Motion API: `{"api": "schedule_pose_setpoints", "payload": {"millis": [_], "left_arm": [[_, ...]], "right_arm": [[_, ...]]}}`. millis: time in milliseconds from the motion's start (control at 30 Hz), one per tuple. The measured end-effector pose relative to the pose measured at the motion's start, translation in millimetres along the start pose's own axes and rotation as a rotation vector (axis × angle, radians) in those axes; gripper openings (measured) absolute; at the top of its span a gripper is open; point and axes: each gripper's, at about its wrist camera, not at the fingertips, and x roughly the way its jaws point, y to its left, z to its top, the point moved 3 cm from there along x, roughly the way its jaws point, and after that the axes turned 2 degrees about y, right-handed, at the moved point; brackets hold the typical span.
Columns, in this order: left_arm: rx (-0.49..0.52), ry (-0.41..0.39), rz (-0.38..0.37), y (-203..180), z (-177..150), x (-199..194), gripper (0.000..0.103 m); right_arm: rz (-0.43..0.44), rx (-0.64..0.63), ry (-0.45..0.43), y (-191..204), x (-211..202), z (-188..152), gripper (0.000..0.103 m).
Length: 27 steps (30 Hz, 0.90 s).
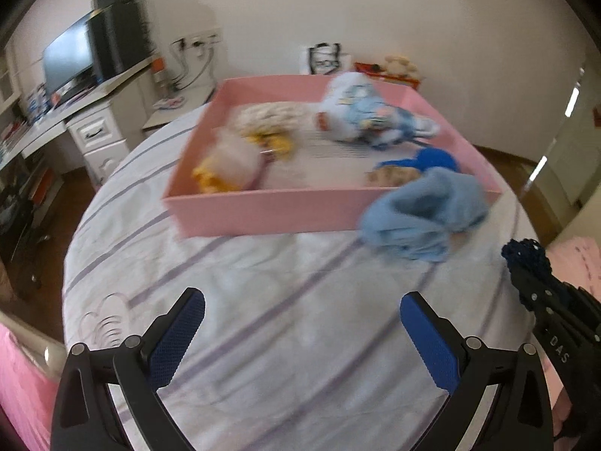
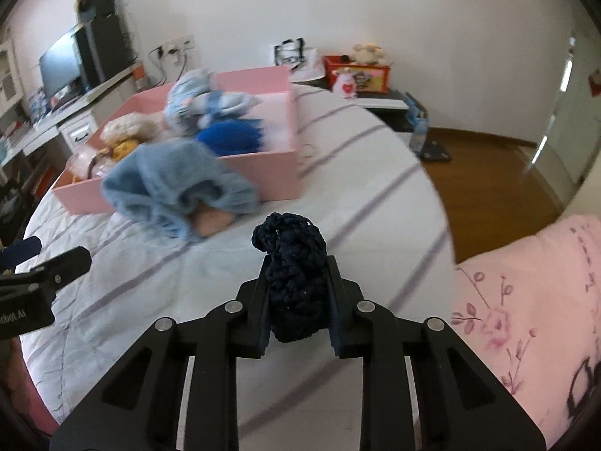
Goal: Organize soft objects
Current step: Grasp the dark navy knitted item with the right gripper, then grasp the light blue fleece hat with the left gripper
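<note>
Right claw [image 2: 296,293] is clamped on a small navy crocheted knit bundle [image 2: 291,263] at lower centre of frame, over the striped bed [image 2: 375,195]: light, limp, compressible, so pinch mid-bulk, not loose loops; left claw [image 1: 300,334] open, empty.

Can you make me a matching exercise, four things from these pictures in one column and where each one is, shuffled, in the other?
Things:
1. dark blue knitted piece
2. light blue knitted piece
3. bright blue ball of yarn
4. left tongs

Places or states:
A. on the bedsheet, against the pink box's front wall
B. open, nothing between them
C. clamped in the right tongs
D. inside the pink box

Pairs: 1-C, 2-A, 3-D, 4-B
</note>
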Motion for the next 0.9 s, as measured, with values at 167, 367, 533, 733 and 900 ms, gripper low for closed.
{"api": "schedule_pose_setpoints", "payload": {"millis": [167, 367, 533, 733, 900], "left_arm": [[0.049, 0.012, -0.021, -37, 9, 7, 0.103], [0.058, 0.040, -0.045, -65, 23, 22, 0.103], [0.050, 0.075, -0.038, -80, 34, 40, 0.103], [0.043, 0.087, -0.047, -91, 47, 60, 0.103], [0.020, 0.101, -0.052, -94, 54, 72, 0.101]], "right_arm": [[-0.020, 0.026, -0.020, -24, -1, 8, 0.022], [0.003, 0.028, -0.030, -39, 6, 18, 0.022], [0.029, 0.017, -0.018, -47, 19, 23, 0.022], [0.065, -0.010, 0.001, -48, 39, 28, 0.022], [0.090, -0.009, 0.004, -51, 48, 28, 0.023]]}}
